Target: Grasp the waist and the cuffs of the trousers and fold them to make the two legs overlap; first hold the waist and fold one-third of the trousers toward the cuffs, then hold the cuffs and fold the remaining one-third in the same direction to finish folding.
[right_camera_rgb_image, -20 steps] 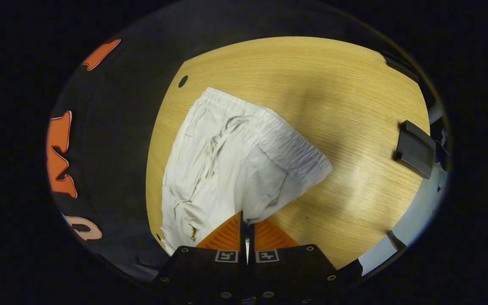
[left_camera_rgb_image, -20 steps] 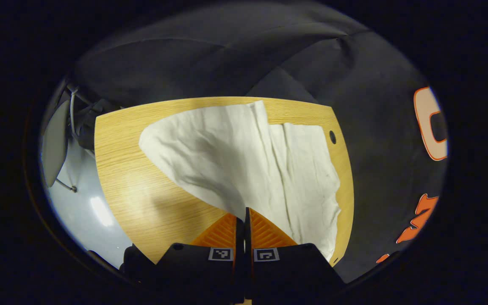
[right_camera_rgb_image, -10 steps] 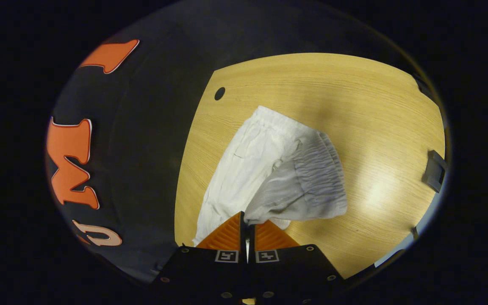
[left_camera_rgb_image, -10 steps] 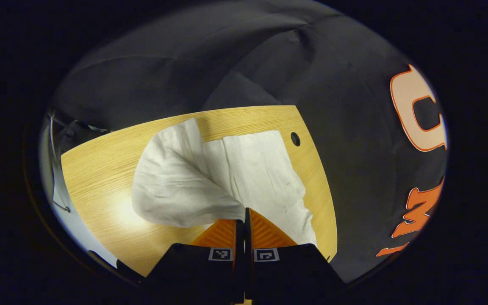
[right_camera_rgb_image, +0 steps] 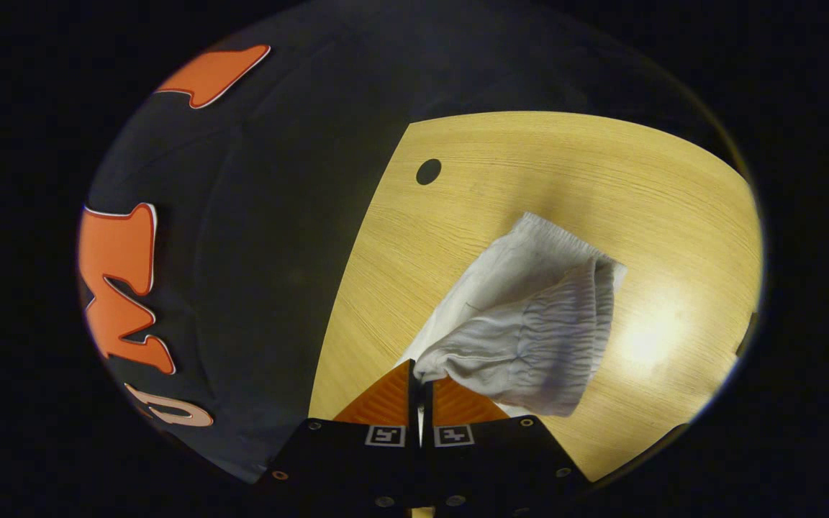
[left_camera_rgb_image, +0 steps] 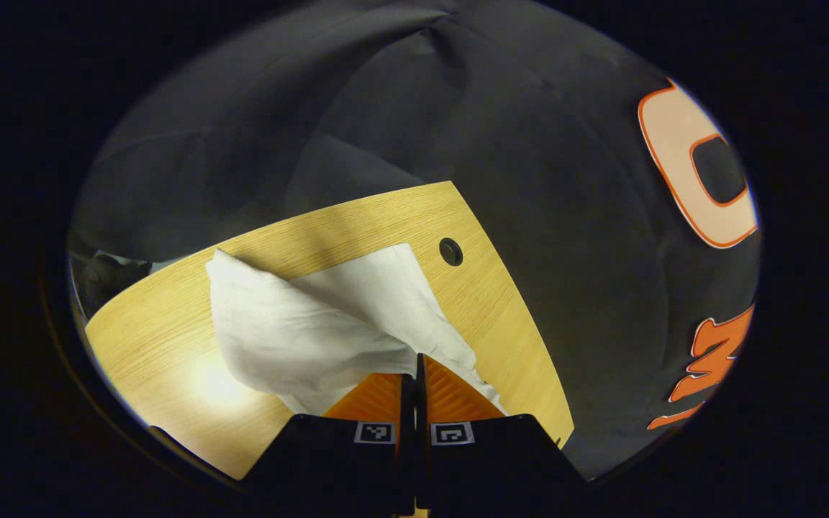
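Observation:
White trousers (left_camera_rgb_image: 314, 331) lie on a wooden table (left_camera_rgb_image: 170, 338). In the left gripper view, my left gripper (left_camera_rgb_image: 415, 367) is shut on a cuff edge, and the lifted leg curls over the leg lying flat. In the right gripper view, my right gripper (right_camera_rgb_image: 420, 374) is shut on the elastic waistband (right_camera_rgb_image: 537, 345), raised and rolled over the rest of the trousers (right_camera_rgb_image: 508, 266). Both pinched edges hang above the tabletop.
A round cable hole (left_camera_rgb_image: 450, 251) sits in the table near its edge, and the cable hole (right_camera_rgb_image: 428, 171) shows again in the right gripper view. The black booth cloth (left_camera_rgb_image: 529, 144) hangs just beyond that edge. Bare wood (right_camera_rgb_image: 601, 180) stretches past the trousers.
Both grippers have lifted their held edges and carried them across toward the far edge. The near leg and waistband half now curl over the other half. The dark block at the table's right has left view.

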{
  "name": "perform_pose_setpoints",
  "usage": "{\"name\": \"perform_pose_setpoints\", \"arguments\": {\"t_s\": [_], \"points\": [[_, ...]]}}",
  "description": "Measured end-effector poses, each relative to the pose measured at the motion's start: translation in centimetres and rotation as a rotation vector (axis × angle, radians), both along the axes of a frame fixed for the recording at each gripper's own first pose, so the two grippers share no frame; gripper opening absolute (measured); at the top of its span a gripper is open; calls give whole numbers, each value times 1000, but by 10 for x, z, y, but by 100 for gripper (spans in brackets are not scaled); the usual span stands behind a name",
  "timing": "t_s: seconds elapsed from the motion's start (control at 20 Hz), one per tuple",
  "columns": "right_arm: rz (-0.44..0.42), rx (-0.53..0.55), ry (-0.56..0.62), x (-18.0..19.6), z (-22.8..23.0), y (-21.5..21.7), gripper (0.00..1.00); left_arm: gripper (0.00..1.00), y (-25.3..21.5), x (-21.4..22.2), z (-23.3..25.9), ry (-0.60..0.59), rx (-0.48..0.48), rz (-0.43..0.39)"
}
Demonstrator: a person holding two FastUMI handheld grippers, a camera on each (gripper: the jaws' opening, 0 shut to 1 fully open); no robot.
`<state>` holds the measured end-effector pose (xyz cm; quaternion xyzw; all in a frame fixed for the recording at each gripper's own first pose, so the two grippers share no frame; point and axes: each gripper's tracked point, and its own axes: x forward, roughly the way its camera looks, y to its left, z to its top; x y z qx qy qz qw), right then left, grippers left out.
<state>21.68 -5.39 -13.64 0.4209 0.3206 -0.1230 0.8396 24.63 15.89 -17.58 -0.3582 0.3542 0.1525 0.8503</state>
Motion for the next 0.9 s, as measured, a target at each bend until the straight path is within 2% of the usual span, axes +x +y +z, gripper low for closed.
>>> {"name": "perform_pose_setpoints", "arguments": {"t_s": [0.15,0.4,0.7,0.75,0.8,0.85,0.9], "points": [[-6,-29,8,32,-5,1,0,4,-6,34,-2,-16,57,-66],[-2,-41,22,67,-18,4,0,4,-6,80,-21,-3,48,-90],[0,-110,35,75,-31,1,6,4,-15,95,-43,48,56,-134],[1,-121,34,75,-31,2,12,7,-15,91,-37,45,64,-139],[2,-127,33,74,-31,2,7,7,-18,97,-37,33,65,-148],[1,-132,28,72,-32,1,37,26,-20,98,-35,30,64,-152],[2,-139,24,68,-31,1,48,45,-22,96,-33,30,67,-159]]}}
